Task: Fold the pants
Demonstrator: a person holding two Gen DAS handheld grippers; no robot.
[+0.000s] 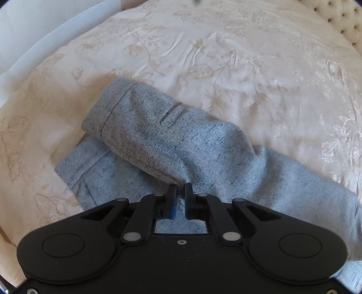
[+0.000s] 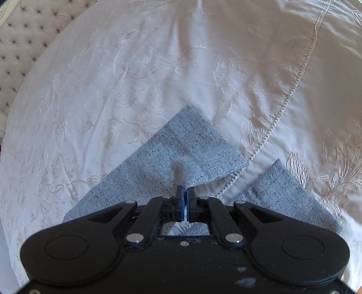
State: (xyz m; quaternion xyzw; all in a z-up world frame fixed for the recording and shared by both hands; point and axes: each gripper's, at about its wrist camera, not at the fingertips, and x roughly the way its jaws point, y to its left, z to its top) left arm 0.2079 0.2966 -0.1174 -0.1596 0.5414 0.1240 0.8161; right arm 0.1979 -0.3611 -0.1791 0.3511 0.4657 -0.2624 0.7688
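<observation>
Grey speckled pants lie on a cream embroidered bedspread. In the left wrist view the waistband end is folded over the lower layer. My left gripper is nearly closed, pinching the folded edge of the pants. In the right wrist view two leg ends spread on the bedspread, one ahead and one at right. My right gripper is shut on the edge of the pants leg, with the fabric bunched at its tips.
A tufted cream headboard stands at the upper left of the right wrist view and shows at the top right of the left wrist view. A stitched seam crosses the bedspread. A white wall or panel lies beyond the bed edge.
</observation>
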